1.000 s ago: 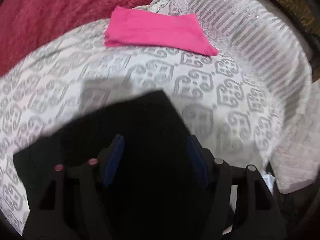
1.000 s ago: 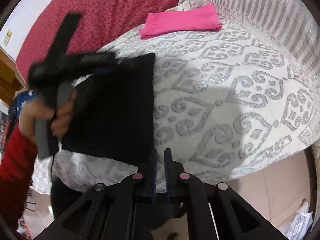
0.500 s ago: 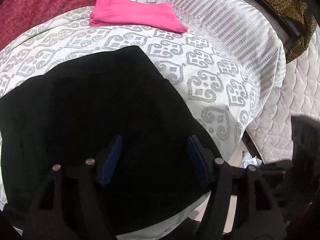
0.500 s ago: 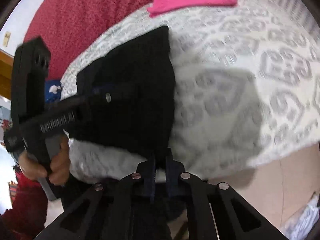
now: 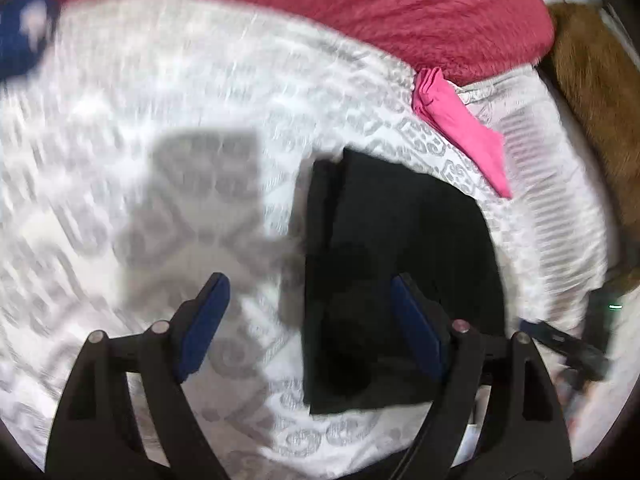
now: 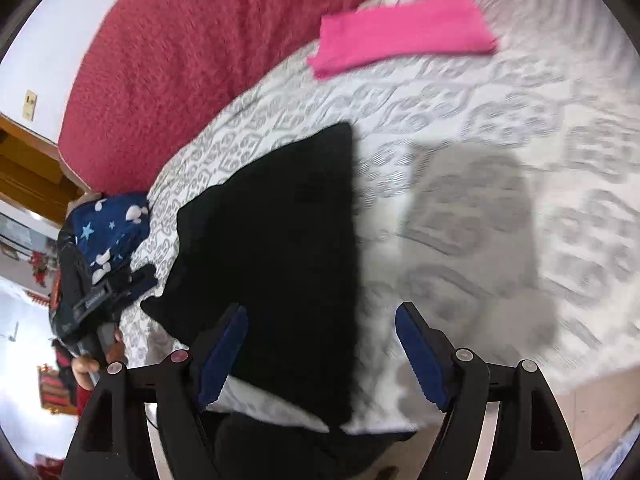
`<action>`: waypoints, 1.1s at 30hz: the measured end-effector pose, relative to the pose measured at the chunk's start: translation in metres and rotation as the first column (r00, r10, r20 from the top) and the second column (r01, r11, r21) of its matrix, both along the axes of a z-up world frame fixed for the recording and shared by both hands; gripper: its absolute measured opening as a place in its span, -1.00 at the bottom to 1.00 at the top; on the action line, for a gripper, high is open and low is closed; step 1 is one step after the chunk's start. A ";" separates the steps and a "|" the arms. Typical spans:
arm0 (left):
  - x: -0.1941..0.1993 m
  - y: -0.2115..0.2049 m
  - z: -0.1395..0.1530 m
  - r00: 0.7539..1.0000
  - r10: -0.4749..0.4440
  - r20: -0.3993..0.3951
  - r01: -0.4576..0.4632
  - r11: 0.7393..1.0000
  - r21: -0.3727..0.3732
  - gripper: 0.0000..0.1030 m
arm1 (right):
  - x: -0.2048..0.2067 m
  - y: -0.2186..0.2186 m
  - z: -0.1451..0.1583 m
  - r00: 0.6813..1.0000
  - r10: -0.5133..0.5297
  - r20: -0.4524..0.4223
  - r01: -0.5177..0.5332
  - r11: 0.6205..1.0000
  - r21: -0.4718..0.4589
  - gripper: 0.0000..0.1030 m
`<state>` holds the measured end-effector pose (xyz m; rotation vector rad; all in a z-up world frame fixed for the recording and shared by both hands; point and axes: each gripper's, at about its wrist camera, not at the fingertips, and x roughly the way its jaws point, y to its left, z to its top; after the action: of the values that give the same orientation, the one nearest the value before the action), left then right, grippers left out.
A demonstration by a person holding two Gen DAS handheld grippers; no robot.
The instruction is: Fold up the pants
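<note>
The black pants (image 5: 400, 276) lie folded into a flat rectangle on the white and grey patterned bedspread (image 5: 168, 128). They also show in the right wrist view (image 6: 280, 248), reaching the bed's near edge. My left gripper (image 5: 308, 320) is open and empty, hovering over the pants' left edge. My right gripper (image 6: 320, 352) is open and empty above the pants' near right edge. The left gripper (image 6: 96, 304) also shows at the left of the right wrist view, in a hand.
A folded pink garment (image 5: 464, 128) lies at the far side of the bedspread, also in the right wrist view (image 6: 400, 32). A red blanket (image 6: 200, 48) covers the bed behind. A blue star-print cloth (image 6: 112, 228) sits at the left. Floor (image 6: 592, 404) lies below the bed edge.
My right gripper has opened and let go of the pants. My left gripper has swung left off the pants, which now lie flat on the bed. Both views are motion-blurred.
</note>
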<state>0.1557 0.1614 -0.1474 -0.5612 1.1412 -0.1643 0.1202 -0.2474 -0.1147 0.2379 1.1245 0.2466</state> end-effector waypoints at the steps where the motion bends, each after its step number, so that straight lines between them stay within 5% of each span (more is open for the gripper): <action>1: 0.000 0.002 -0.008 1.000 -0.018 -0.023 0.017 0.998 -0.058 0.61 | 0.006 0.002 -0.004 1.000 0.006 -0.015 -0.006 1.000 0.006 0.52; 3: 0.001 -0.003 -0.027 0.995 -0.084 -0.062 0.071 0.979 -0.189 0.61 | 0.016 0.006 -0.015 0.999 0.024 -0.045 -0.024 1.000 0.015 0.52; 13: 0.024 -0.028 -0.025 0.981 -0.188 0.042 0.193 0.956 -0.221 0.69 | 0.051 0.011 -0.022 0.996 0.073 -0.053 -0.072 0.997 0.009 0.52; 16: 0.028 -0.039 -0.025 0.979 -0.193 0.069 0.202 0.964 -0.174 0.49 | 0.060 0.020 -0.023 0.995 0.094 -0.040 -0.095 0.995 -0.037 0.62; 18: 0.026 -0.043 -0.025 0.979 -0.192 0.072 0.199 0.974 -0.111 -0.02 | 0.063 0.028 -0.025 0.994 0.111 -0.023 -0.113 0.989 -0.094 0.62; 19: 0.025 -0.042 -0.024 0.980 -0.185 0.070 0.191 0.977 -0.090 -0.14 | 0.061 0.032 -0.025 0.994 0.111 -0.012 -0.112 0.986 -0.126 0.52; 20: 0.025 -0.039 -0.024 0.982 -0.173 0.069 0.180 0.978 -0.106 -0.27 | 0.058 0.039 -0.025 0.994 0.108 0.002 -0.105 0.975 -0.195 -0.03; 21: 0.024 -0.037 -0.023 0.985 -0.159 0.068 0.167 0.978 -0.129 -0.37 | 0.053 0.044 -0.023 0.994 0.112 0.015 -0.104 0.959 -0.263 -0.31; 23: 0.018 -0.040 -0.013 0.985 -0.146 0.094 0.157 0.981 -0.115 -0.46 | 0.042 0.045 -0.011 0.992 0.110 0.056 -0.092 0.963 -0.253 -0.68; 33: -0.001 -0.086 0.066 0.938 -0.237 0.254 0.224 0.971 0.081 -0.51 | -0.014 0.049 0.070 0.957 0.140 0.254 -0.058 0.951 -0.304 -0.75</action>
<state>0.1551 0.0754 -0.0816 -0.3461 0.9468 -0.4002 0.1065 -0.1984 -0.0448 -0.1173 0.8851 0.1914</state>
